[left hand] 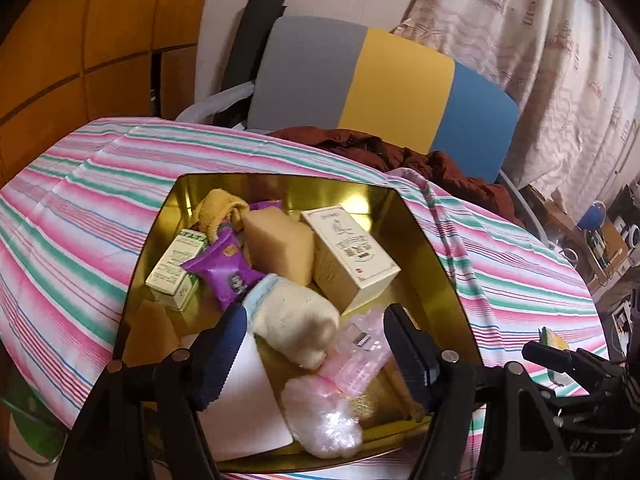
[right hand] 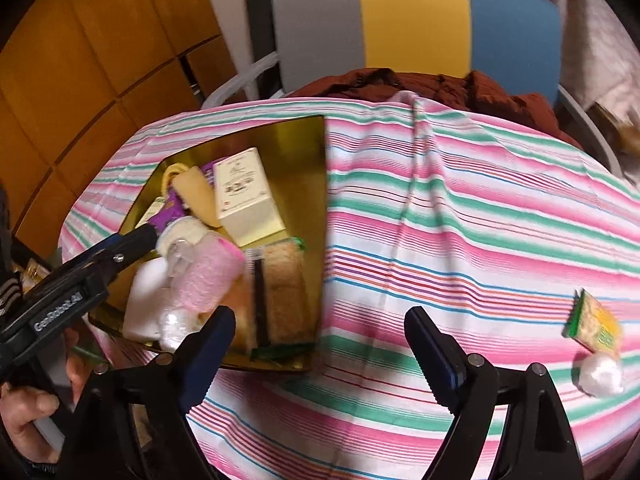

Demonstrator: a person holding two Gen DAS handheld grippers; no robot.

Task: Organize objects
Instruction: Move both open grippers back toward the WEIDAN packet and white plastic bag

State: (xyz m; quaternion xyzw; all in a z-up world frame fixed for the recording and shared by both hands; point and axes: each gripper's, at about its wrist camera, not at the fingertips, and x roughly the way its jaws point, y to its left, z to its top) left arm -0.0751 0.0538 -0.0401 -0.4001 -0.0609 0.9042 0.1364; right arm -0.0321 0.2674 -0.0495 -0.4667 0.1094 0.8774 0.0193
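- The shiny gold rectangular metal tray lay on the round surface covered in pink, green and white striped cloth, and served as the landmark here.
- Inside the tray were crowded a cream printed cardboard box, a tan sponge block, a purple foil snack packet, a green-and-white carton, a rolled cream towel, a pink bubble-wrap piece, a crumpled clear plastic ball and a white flat card.
- The left claw hung over the tray's near end, fingers spread wide and gripping nothing; the towel and the bubble wrap lay between them.
- The tray's far inner wall and its right inner wall showed bare gold, the only free room inside.
- The right claw hovered just right of the tray's near right corner, fingers spread wide and empty, over bare cloth.
- Right of the tray the cloth lay open up to the surface's far and right edges.
- Well right of the tray, near the surface's right edge, lay a yellow-and-green sachet, with a white crumpled plastic ball just beside it.
- Beyond the tray, past the surface's far edge, stood a chair with a grey, yellow and blue back, a rust-brown garment heaped on its seat.
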